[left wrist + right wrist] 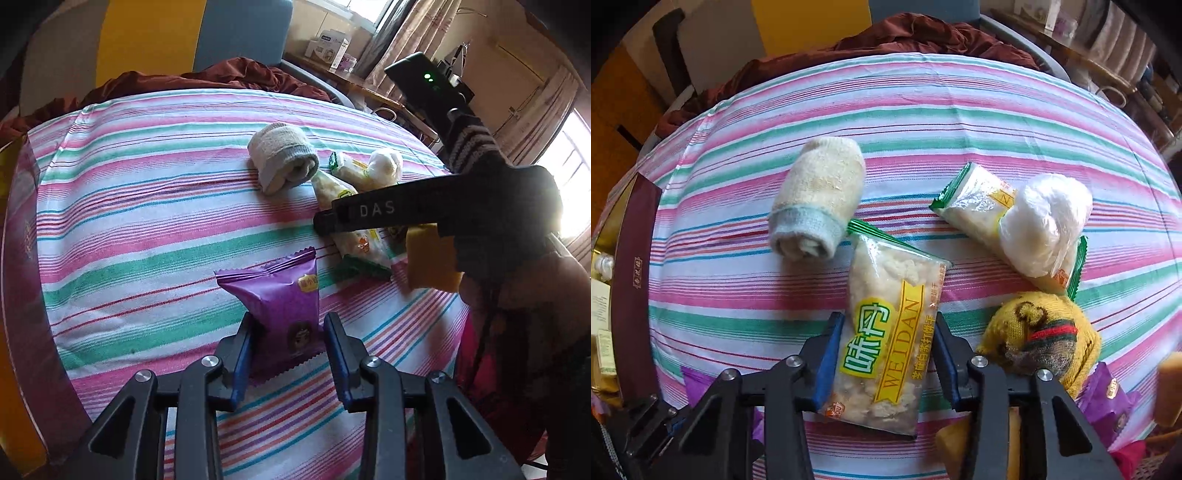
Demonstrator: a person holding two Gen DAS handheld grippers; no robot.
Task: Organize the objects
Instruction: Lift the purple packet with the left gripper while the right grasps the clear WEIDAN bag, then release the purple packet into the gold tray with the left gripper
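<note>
Left hand-held gripper [288, 343] clamped on purple packet [277, 295], right hand-held gripper [886, 350] clamped on cracker bag [886, 332], rolled towel [816, 199] beyond

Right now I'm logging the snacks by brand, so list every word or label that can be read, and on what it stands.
"WEIDAN" and "味丹": on the yellow banner of the clear green-edged snack packet between the right tongs.
"DAS": on the black bar of the right tongs, in the left view.
Small red Chinese line on that packet: too small.
Purple foil snack packet label, dark red box emblem: too blurred.
</note>
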